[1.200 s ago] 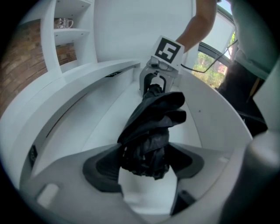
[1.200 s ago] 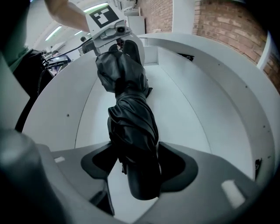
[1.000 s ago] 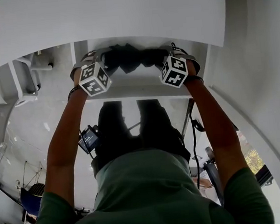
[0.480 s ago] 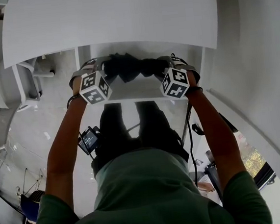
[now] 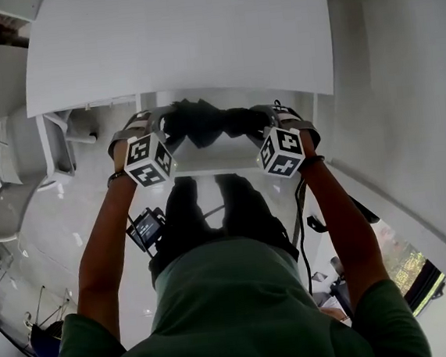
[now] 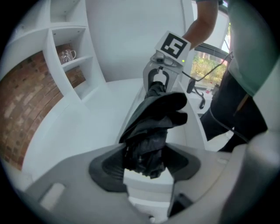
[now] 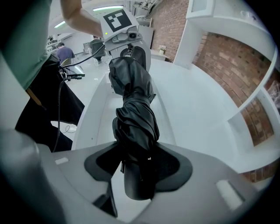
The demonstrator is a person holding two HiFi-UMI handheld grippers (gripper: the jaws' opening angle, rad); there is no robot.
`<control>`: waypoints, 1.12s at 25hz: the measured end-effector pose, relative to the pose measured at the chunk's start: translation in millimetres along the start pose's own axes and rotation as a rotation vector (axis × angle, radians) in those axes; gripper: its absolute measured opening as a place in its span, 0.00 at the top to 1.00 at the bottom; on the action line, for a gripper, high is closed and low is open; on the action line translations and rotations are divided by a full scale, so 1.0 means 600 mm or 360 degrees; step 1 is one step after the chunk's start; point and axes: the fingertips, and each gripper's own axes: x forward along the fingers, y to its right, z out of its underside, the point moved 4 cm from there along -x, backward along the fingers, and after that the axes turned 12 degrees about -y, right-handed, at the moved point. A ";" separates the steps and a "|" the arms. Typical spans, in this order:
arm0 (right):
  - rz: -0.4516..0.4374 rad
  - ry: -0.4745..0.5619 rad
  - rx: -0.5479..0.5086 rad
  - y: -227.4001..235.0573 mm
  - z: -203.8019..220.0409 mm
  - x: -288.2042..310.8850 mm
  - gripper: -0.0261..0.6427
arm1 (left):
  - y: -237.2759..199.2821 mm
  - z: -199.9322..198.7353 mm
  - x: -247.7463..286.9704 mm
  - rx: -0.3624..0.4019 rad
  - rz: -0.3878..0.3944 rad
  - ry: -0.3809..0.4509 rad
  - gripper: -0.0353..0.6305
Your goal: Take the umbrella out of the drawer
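A folded black umbrella (image 5: 202,125) hangs level between my two grippers, above the open white drawer (image 5: 222,164). My left gripper (image 5: 165,124) is shut on one end of it, where crumpled fabric fills the jaws (image 6: 144,164). My right gripper (image 5: 262,120) is shut on the other end, with the umbrella's handle end (image 7: 138,168) pinched between the pads. The umbrella (image 6: 151,131) runs away from the left gripper toward the right gripper (image 6: 159,76). In the right gripper view the umbrella (image 7: 133,113) leads to the left gripper (image 7: 127,48).
A wide white countertop (image 5: 179,44) lies just beyond the drawer. White furniture (image 5: 17,154) stands at the left, and a black cable (image 5: 300,229) hangs by my right arm. White shelves with glassware (image 6: 68,54) and a brick wall (image 7: 227,57) sit behind the counter.
Both grippers have risen together with the umbrella held between them, so it now hangs higher above the drawer. The grip on both ends looks the same.
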 end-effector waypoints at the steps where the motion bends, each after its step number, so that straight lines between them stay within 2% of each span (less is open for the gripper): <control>1: 0.0020 0.0007 -0.0010 0.006 -0.005 -0.012 0.63 | -0.006 -0.002 -0.013 0.0003 -0.0021 0.0003 0.58; 13: 0.0259 0.0061 -0.0104 0.069 -0.069 -0.153 0.63 | -0.064 -0.020 -0.164 0.0032 -0.0273 0.0044 0.58; 28: 0.0453 0.0107 -0.0234 0.190 -0.177 -0.228 0.63 | -0.183 0.012 -0.273 0.0000 -0.0511 0.0044 0.58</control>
